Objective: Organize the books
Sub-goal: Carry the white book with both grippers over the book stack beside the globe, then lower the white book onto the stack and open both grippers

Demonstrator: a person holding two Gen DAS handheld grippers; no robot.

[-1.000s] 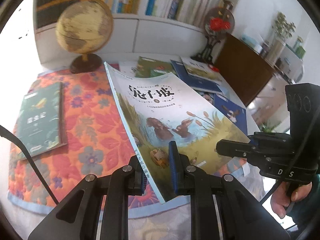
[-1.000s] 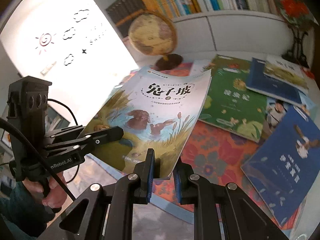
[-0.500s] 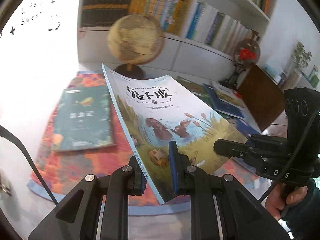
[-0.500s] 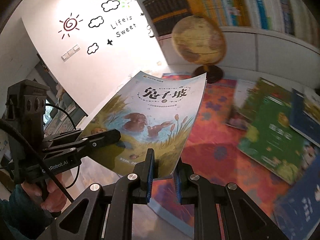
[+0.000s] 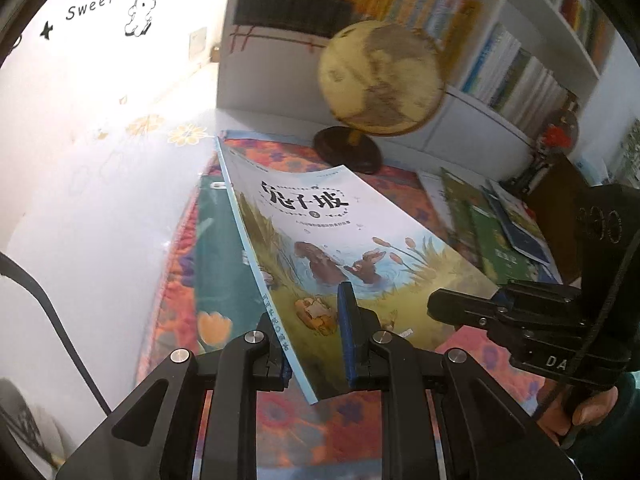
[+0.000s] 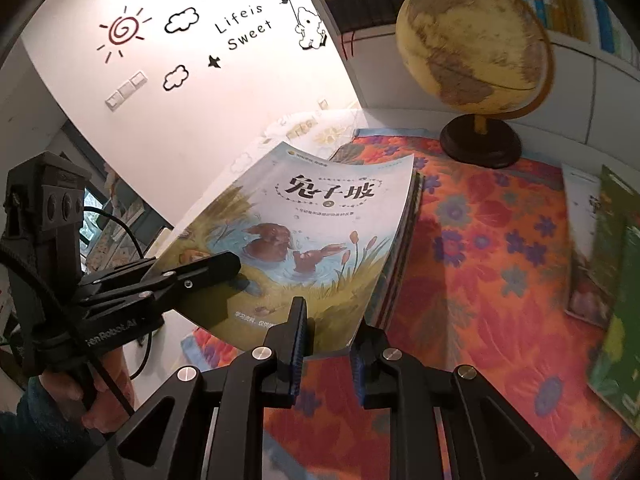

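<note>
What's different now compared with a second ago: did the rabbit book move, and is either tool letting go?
The rabbit book has been carried leftward across the floral cloth; it now hangs over the green book that lay apart from it before. The globe looms nearer. Unchanged: the left tool and right tool stay clamped on the book's near edge.

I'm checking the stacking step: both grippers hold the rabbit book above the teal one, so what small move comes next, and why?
Probably lower it flat. The rabbit book is tilted in the left gripper and right gripper, directly above the teal book on the floral mat, so setting it down would stack them.
</note>
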